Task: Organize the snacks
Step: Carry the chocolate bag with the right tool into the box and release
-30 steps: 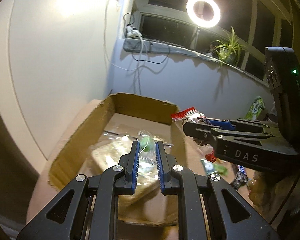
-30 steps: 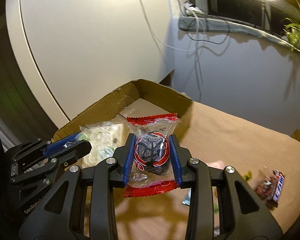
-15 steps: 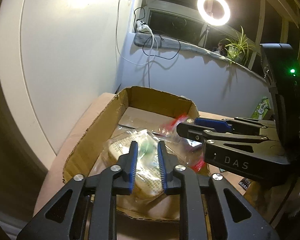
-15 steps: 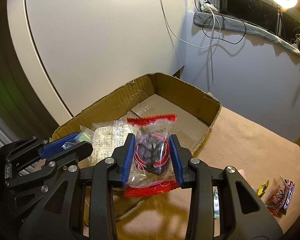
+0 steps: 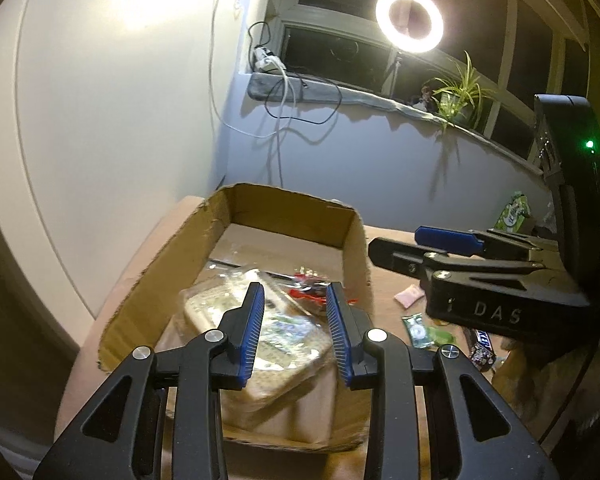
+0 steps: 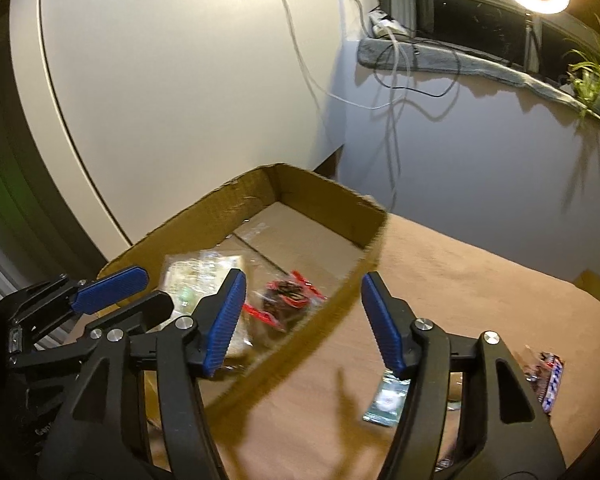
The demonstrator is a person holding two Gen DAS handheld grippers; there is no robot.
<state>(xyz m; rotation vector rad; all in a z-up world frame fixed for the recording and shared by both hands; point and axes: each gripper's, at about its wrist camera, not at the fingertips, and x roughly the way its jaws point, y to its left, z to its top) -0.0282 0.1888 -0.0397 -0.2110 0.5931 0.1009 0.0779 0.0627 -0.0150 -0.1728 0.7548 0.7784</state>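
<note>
Red snack packet [image 6: 288, 300] now lies released in the cardboard box [image 6: 236, 208].

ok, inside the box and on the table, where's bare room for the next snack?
Free: the cardboard box floor at its far end, beyond the red-edged packet; and the brown tabletop right of the box's right wall. Crowded: the box's near end, where the clear cracker bag and red packet lie, and the table's near right, with the green sachet and chocolate bar.
</note>
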